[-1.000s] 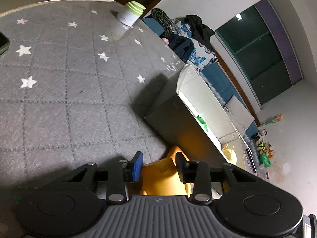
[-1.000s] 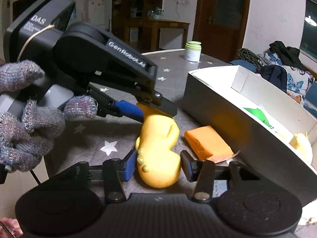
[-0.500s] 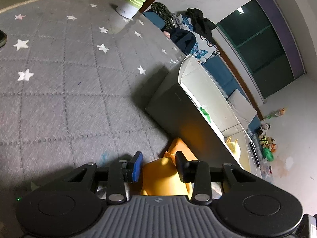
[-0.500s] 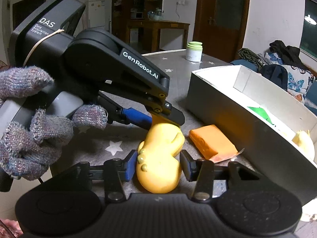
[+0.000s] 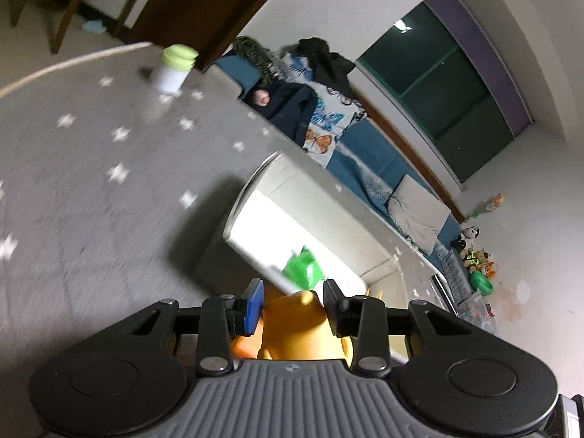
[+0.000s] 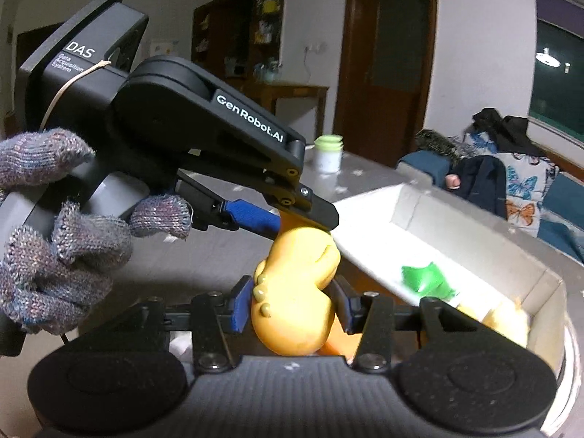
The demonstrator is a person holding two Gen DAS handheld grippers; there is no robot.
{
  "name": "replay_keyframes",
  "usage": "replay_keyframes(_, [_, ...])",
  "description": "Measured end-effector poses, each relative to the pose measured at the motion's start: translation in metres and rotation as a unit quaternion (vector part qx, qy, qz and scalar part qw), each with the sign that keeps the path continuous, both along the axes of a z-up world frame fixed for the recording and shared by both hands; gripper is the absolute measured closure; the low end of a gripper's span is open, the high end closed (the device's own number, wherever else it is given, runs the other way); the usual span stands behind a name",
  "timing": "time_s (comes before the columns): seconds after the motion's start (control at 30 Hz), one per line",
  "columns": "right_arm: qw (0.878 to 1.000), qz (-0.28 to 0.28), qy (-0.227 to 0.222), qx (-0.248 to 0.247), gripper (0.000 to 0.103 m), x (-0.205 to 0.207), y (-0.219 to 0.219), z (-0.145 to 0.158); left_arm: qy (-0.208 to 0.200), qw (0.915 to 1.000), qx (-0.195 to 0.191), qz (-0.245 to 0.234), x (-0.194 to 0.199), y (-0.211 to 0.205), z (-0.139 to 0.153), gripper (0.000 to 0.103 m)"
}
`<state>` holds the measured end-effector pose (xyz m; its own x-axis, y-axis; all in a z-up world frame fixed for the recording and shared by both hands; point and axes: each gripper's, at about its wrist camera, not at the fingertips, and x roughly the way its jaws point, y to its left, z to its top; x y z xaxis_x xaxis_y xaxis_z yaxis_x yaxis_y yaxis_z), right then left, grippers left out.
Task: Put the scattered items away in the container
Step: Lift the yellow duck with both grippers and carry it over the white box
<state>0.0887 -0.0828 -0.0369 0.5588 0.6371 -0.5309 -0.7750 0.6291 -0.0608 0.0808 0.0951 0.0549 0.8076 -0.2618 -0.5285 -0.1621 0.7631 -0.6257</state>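
Observation:
Both grippers hold one yellow-orange rubber toy (image 6: pixel 297 292) in the air beside the white box (image 6: pixel 434 219). My right gripper (image 6: pixel 292 304) is shut on its lower body. My left gripper (image 6: pixel 303 224) is shut on its top end; in the left wrist view the toy (image 5: pixel 295 325) sits between the left gripper's (image 5: pixel 293 301) fingers. The box (image 5: pixel 255 189) holds a green item (image 5: pixel 303 268) and yellowish items (image 6: pixel 507 323). An orange block (image 6: pixel 337 343) shows partly under the toy.
A white jar with a green lid (image 5: pixel 175 69) stands far back on the grey star-patterned tablecloth (image 5: pixel 91 197). A sofa with clothes (image 5: pixel 321 109) lies beyond the table edge. A gloved hand (image 6: pixel 54 233) holds the left gripper.
Both grippers have lifted the yellow toy off the tablecloth and toward the box. The box interior now shows in the left wrist view.

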Motion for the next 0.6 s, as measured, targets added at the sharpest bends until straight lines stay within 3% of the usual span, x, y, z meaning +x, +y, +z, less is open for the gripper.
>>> replay_keyframes(0.23, [0.999,-0.038,-0.004,0.016,0.057,0.042,-0.002,0.014,-0.02,0.9995,0.021,-0.014,0.05,-0.009,0.02,0.067])
replay_keyframes(0.6, [0.996,-0.069,0.048,0.02,0.057,0.11,0.0,0.004,-0.006,0.9995,0.019,-0.023,0.113,-0.009,0.008,0.068])
